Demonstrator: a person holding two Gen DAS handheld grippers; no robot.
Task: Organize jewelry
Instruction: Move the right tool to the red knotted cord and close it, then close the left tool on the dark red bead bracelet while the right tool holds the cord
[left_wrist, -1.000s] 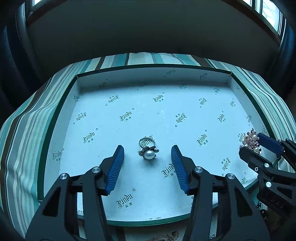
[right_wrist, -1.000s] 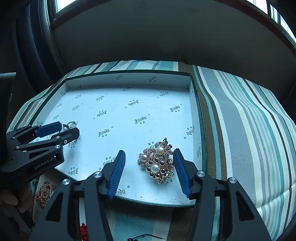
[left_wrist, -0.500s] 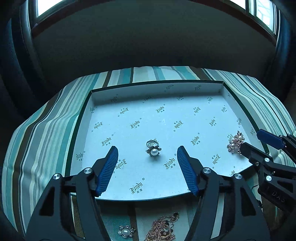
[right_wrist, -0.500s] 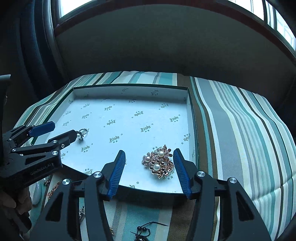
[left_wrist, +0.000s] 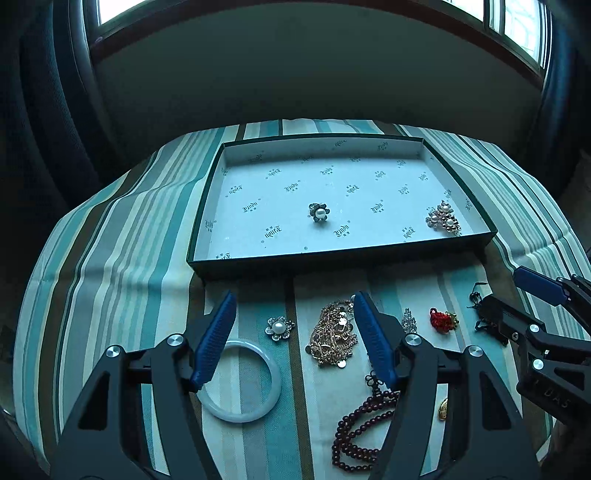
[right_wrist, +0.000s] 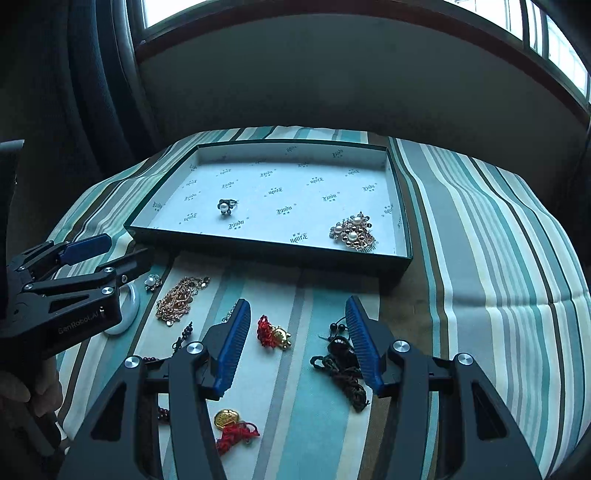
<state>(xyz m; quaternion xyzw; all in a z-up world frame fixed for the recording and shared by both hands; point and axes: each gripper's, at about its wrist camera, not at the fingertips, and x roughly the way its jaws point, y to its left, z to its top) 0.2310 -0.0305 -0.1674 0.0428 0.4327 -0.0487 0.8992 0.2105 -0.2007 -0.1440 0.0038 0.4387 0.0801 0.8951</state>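
A shallow dark green box (left_wrist: 332, 254) with printed white lining lies on the striped cloth. A pearl ring (left_wrist: 319, 212) rests near its middle and a pearl cluster brooch (left_wrist: 443, 221) in its near right corner. My left gripper (left_wrist: 294, 299) hangs open and empty over the cloth in front of the box, above a gold chain (left_wrist: 332, 336) and a pearl flower piece (left_wrist: 279, 328). My right gripper (right_wrist: 297, 302) is open and empty too, above a red knot with a gold charm (right_wrist: 273, 334). The ring (right_wrist: 224, 207) and brooch (right_wrist: 352, 232) also show in the right wrist view.
More jewelry lies loose in front of the box: a white bangle (left_wrist: 273, 373), dark red beads (left_wrist: 354, 432), a small crystal piece (left_wrist: 409, 321), a black cord (right_wrist: 343, 365) and a gold charm on red cord (right_wrist: 231, 424). A dark wall rises behind the table.
Both grippers have drawn back and up out of the box, leaving the ring and the brooch inside. The left jaws stand wider. The loose jewelry in front has come into view.
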